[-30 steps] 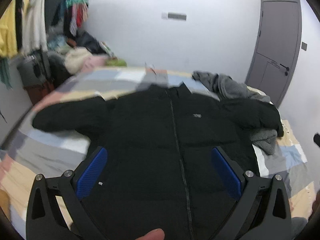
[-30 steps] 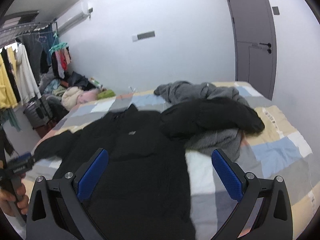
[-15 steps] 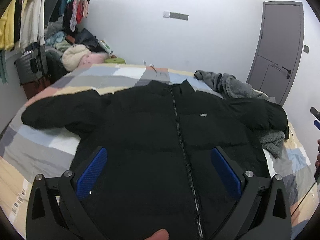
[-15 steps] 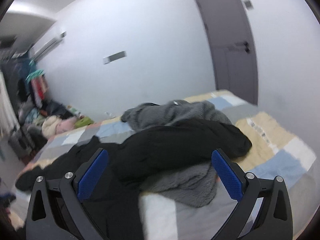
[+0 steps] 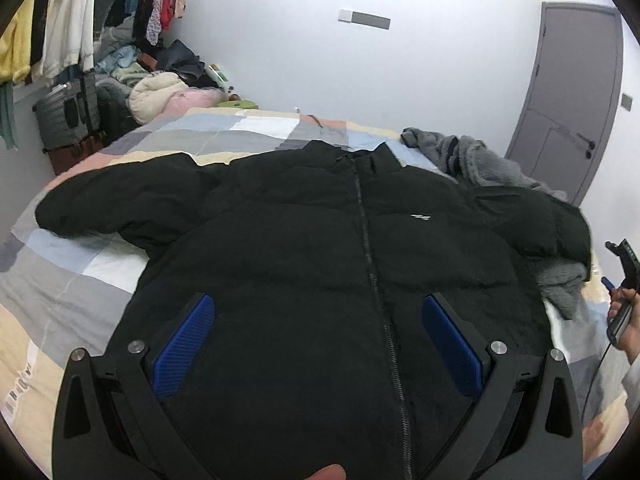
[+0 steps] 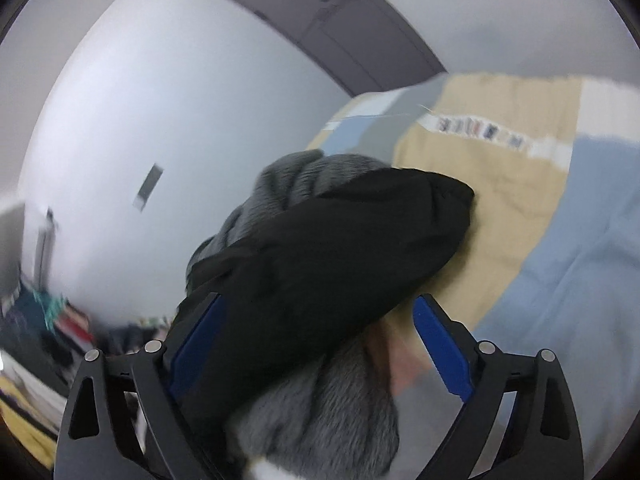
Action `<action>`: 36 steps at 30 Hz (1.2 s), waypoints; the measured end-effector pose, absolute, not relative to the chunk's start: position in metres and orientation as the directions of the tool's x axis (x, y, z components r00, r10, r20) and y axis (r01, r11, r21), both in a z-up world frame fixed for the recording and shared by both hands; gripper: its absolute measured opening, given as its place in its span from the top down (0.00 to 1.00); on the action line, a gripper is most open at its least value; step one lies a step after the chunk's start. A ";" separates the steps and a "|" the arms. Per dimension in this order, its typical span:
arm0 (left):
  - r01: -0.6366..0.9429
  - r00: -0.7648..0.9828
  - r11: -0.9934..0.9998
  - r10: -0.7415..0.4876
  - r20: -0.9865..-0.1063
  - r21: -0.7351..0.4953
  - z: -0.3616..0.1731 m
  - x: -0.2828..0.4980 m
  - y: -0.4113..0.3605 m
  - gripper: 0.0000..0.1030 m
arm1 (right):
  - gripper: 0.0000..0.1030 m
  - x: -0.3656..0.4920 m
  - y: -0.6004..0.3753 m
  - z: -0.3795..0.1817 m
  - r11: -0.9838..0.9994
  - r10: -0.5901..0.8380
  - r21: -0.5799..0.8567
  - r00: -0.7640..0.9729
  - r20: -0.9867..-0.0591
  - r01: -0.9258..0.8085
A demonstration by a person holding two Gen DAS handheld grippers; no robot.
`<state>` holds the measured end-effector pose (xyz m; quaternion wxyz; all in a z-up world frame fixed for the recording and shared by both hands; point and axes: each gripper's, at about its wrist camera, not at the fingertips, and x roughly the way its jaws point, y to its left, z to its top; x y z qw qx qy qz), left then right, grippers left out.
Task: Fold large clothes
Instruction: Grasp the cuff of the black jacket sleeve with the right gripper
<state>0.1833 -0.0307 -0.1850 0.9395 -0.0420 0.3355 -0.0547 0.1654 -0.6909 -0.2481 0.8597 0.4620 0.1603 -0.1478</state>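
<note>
A black puffer jacket (image 5: 320, 248) lies zipped and face up on the bed, both sleeves spread out. My left gripper (image 5: 318, 344) hovers open over its lower front, the zipper running between the blue pads. The jacket's right sleeve (image 6: 340, 240) rests on a grey fleece garment (image 6: 320, 412). My right gripper (image 6: 316, 344) is rolled to one side and straddles that sleeve. Its jaws are closing with the sleeve between them, and the right pad (image 6: 440, 352) still stands apart from the cloth. In the left wrist view, a hand holds the right gripper (image 5: 624, 264) at the bed's right edge.
The bed carries a patchwork blanket (image 5: 80, 280) in grey, blue and beige. The grey fleece (image 5: 480, 160) reaches toward the far right corner. A grey door (image 5: 572, 92) stands behind it. At left are hanging clothes (image 5: 60, 20), a clothes pile (image 5: 160, 92) and a suitcase (image 5: 66, 114).
The left gripper sank slightly toward the jacket. The right gripper swung right and down, rolled over, and now has the black sleeve between its jaws, which have narrowed a little.
</note>
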 end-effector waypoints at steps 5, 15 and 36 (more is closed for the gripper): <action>0.065 0.751 0.990 -0.130 -0.648 -0.123 -0.197 0.195 -0.036 0.00 | 0.09 0.182 -0.722 -0.285 0.391 -0.144 0.818 0.905 -0.399 0.423; 0.020 0.722 0.993 -0.095 -0.685 -0.117 -0.217 0.217 -0.036 0.00 | 0.18 0.207 -0.771 -0.314 0.311 -0.193 0.865 0.918 -0.348 0.393; 0.030 0.722 0.986 -0.133 -0.679 -0.161 -0.209 0.212 -0.024 0.00 | 0.93 0.188 -0.765 -0.191 0.583 -0.187 0.719 0.924 -0.335 0.378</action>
